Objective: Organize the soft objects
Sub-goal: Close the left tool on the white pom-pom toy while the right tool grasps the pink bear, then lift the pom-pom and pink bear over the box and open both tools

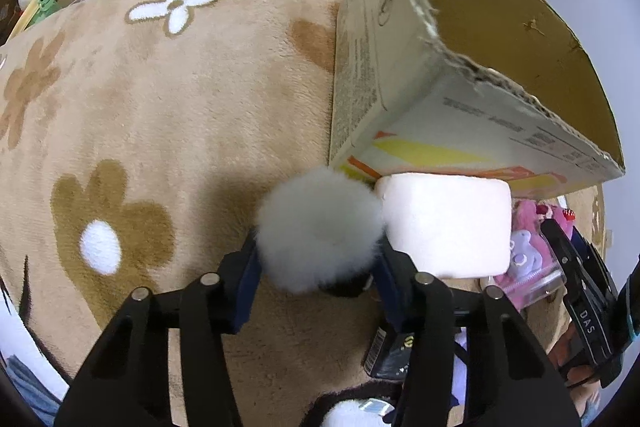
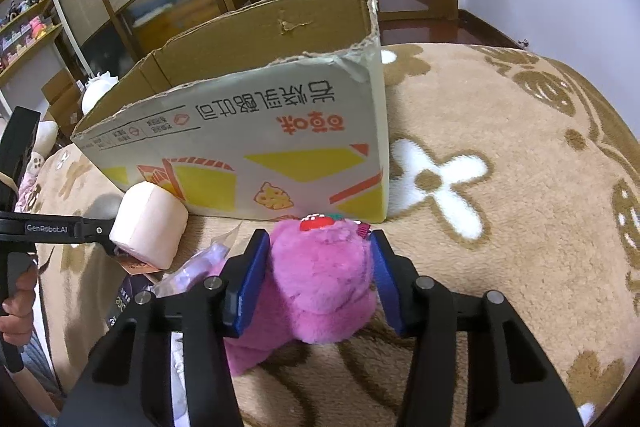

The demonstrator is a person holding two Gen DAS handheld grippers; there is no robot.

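Left wrist view: left gripper (image 1: 318, 259) clenched on a fluffy white round plush ball (image 1: 318, 231), blue pads pressing its flanks at 9 and 3 o'clock. A dark part shows under the ball at 5 o'clock; cannot tell what it is. At 3 o'clock of the ball, touching it, a white squarish soft block (image 1: 448, 223); its lower edge is hidden behind the gripper finger. Above both, an open cardboard box with yellow and orange print (image 1: 400, 75) stands on a beige plush blanket with brown and white flowers (image 1: 180, 99); the box interior is not visible from here, and its far end is cut off at the frame edge. At 4 o'clock, a clear bag of pink and lilac soft toys (image 1: 524, 255), half covered by the block and by the right gripper's black body.

Right wrist view: right gripper (image 2: 320, 275) grasping a purple-pink furry plush toy with a red strawberry patch (image 2: 320, 283), pads sunk into the fur on both sides. The toy's lower end trails under the left finger toward 7 o'clock, resting on the blanket. The box sits just beyond at 12 o'clock, near the toy.

Only this view shows the box's upside-down printed lettering, a hand (image 2: 18, 307) on the left gripper's handle at 9 o'clock, and shelving behind. The white ball is hidden here; only the block appears, at 10 o'clock.
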